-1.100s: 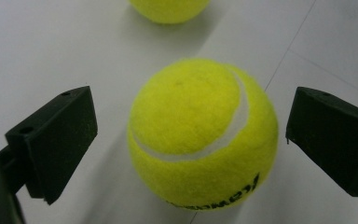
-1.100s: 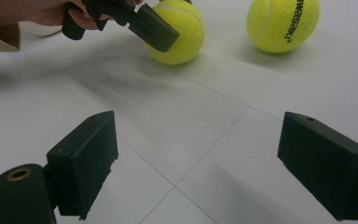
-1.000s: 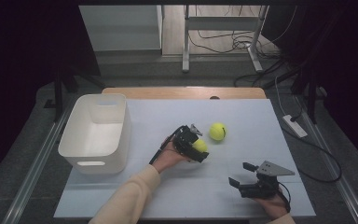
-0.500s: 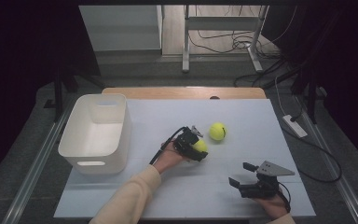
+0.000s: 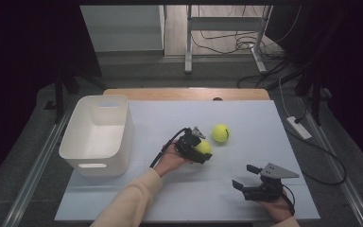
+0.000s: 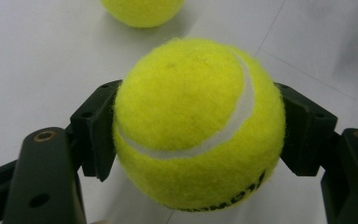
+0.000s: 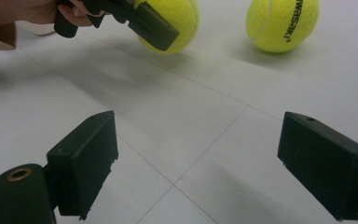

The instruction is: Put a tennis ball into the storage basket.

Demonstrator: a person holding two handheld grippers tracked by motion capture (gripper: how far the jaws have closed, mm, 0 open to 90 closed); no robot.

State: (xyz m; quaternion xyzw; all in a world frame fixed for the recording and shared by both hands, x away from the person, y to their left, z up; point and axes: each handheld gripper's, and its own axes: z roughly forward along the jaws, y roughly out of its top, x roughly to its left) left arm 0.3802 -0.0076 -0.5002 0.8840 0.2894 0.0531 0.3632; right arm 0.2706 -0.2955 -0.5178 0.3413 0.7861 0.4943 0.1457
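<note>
Yellow felt sits between the jaws in the left tool's own view: a tennis ball (image 6: pixel 198 123) is pinched there, a black pad pressing each side, its white seam curving across the front and dark lettering low on its underside. The jaws have just been closing, and the ball is between them. In the high view, the left tool (image 5: pixel 199 149) lies a little right of the frame's centre, the held ball (image 5: pixel 203 147) resting on the pale counter (image 5: pixel 170 198), with the person's left hand (image 5: pixel 170 160) and a cream sleeve (image 5: pixel 127 203) running down towards the bottom edge.

A second tennis ball (image 5: pixel 220 133) lies just up and right of the held one, near but apart from it; it also shows at the top edge of the left tool's view (image 6: pixel 142 9) and in the upper right of the right tool's view (image 7: pixel 282 23), bearing dark lettering.

At the lower right of the high view, the right tool (image 5: pixel 244 177) rests on the counter, its jaws spread wide with nothing but bare counter between them, well apart from both balls.

At the left of the high view stands a white bin (image 5: pixel 78 158).
</note>
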